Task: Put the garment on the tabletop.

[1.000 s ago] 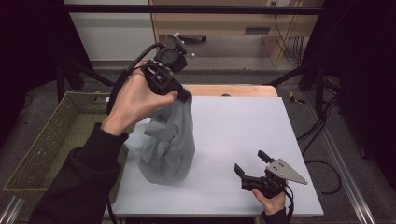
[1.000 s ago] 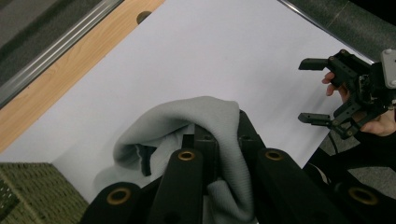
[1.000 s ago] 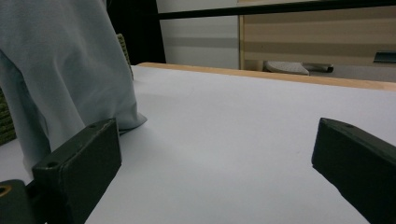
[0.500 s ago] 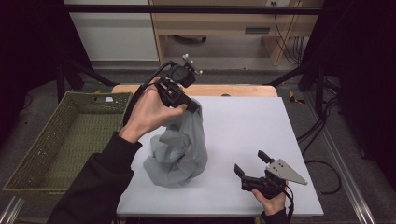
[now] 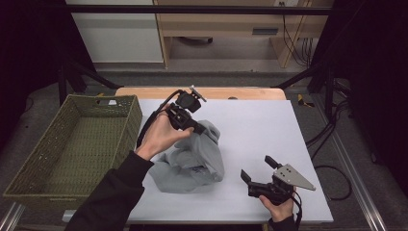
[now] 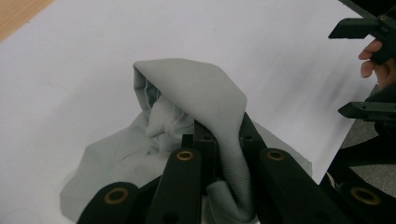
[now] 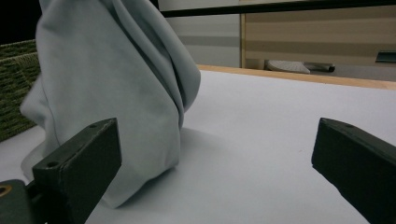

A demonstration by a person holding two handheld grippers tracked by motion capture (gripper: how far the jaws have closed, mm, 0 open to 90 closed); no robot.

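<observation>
From the high view, your left gripper (image 5: 195,126) has its jaws clamped on a pale grey garment (image 5: 192,159), a soft sweatshirt-like cloth with no pattern, heaped in loose folds on the white table (image 5: 260,130). It sits left of the table's middle, near the woven green basket (image 5: 72,144) but apart from it. The pinched part stands highest at the far end, and the cloth slopes down and spreads toward you, so its long axis runs roughly from far to near. Your right gripper (image 5: 260,171) rests low at the near right, well apart from the cloth, jaws spread wide on nothing.

Over to the left gripper view: the left gripper (image 6: 227,133) is pinching a ribbed hem of the garment (image 6: 187,93) between its black jaws. Beyond them the cloth rises into a hooded fold, then drops to the table on the left side.

Now the right gripper view: the right gripper (image 7: 212,154) stands open, just bare table between its jaws. The garment (image 7: 107,88) towers at the left like a draped cone, its foot on the table, creases running top to bottom.
</observation>
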